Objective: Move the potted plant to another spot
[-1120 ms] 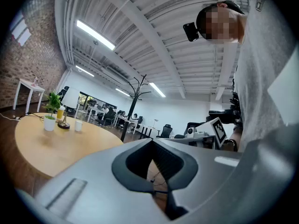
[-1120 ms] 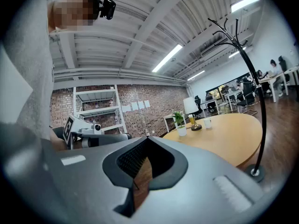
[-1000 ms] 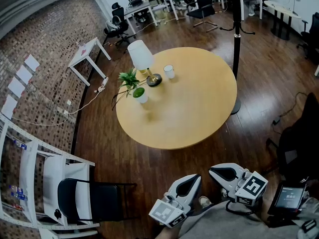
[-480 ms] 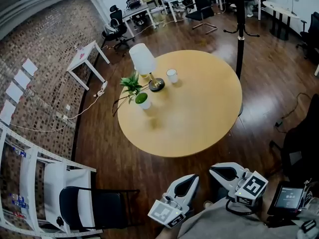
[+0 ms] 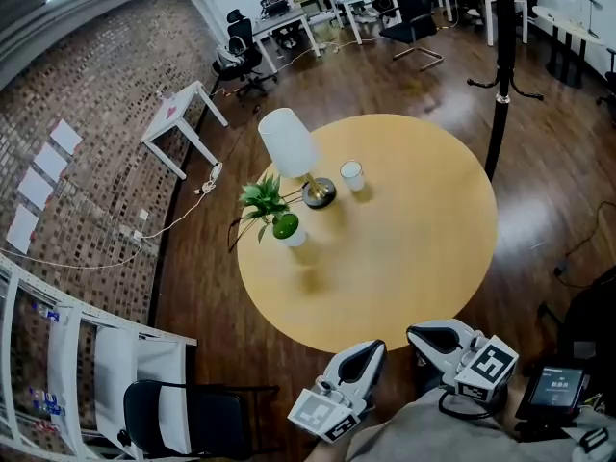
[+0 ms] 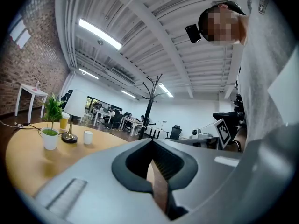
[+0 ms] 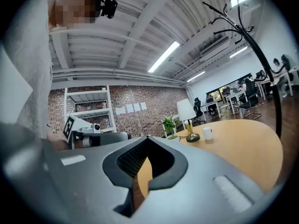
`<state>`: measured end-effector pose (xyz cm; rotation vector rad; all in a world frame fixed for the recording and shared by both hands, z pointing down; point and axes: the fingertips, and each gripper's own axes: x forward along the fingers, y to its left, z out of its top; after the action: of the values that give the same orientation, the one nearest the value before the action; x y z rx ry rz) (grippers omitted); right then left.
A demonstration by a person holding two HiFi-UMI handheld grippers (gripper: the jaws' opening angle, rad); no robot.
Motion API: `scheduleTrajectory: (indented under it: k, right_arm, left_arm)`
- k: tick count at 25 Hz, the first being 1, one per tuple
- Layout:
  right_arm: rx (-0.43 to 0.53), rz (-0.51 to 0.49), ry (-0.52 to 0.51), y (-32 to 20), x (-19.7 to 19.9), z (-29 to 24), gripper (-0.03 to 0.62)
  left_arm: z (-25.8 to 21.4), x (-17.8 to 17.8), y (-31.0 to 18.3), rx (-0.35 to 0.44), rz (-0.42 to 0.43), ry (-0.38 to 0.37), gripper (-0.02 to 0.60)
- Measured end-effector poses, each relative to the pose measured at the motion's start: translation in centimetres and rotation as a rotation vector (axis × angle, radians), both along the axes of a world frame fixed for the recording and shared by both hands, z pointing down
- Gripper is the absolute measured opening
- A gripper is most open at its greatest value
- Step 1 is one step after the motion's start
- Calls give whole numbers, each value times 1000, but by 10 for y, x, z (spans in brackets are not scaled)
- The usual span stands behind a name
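Note:
The potted plant point(image 5: 277, 212), green leaves in a small white pot, stands on the round wooden table point(image 5: 414, 258) near its left edge. It also shows far off in the left gripper view point(image 6: 50, 127) and the right gripper view point(image 7: 169, 126). My left gripper point(image 5: 372, 348) and right gripper point(image 5: 414, 333) are held side by side close to my body, just short of the table's near edge. Both are shut with nothing between them. In their own views the left gripper's jaws point(image 6: 152, 142) and the right gripper's jaws point(image 7: 147, 139) meet, pointing level toward the table.
A white-shaded lamp point(image 5: 295, 150), a white cup point(image 5: 352, 174) and a glass of orange drink point(image 6: 64, 122) stand by the plant. A black coat stand point(image 5: 500, 61) rises at the table's far right. A black chair point(image 5: 188, 417) and white shelving point(image 5: 58, 373) are at the left.
The table, plant and lamp have come nearer and lower in the head view as the person walks toward them. Both grippers stay shut and keep their place before the body.

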<state>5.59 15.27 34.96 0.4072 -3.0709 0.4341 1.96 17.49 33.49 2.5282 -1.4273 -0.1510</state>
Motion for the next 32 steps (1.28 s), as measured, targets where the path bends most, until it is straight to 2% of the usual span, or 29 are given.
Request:
scheduleTrajectory:
  k: [6,11,18,24,32]
  right_arm:
    - [3,-38,-18,-83,-17,2,2]
    - [9,-71,-13,-130,-36,4,2]
    - [10,-61,-4,-167,-89,22,2]
    - [7,-47,11,-176,-102,5,2]
    - [11,-61,57,-195,-132,-21,2]
  left_arm:
    - [2,-16,-81,3,-41,-15,3]
    - [3,-31,-128,-1,-67,-12,3]
    - [23,-85,-164,0,-55,-11,3]
    - [6,-98,-178,-4,-28,-1,3]
    - [-17,-130,-189,-43,-63,26,3]
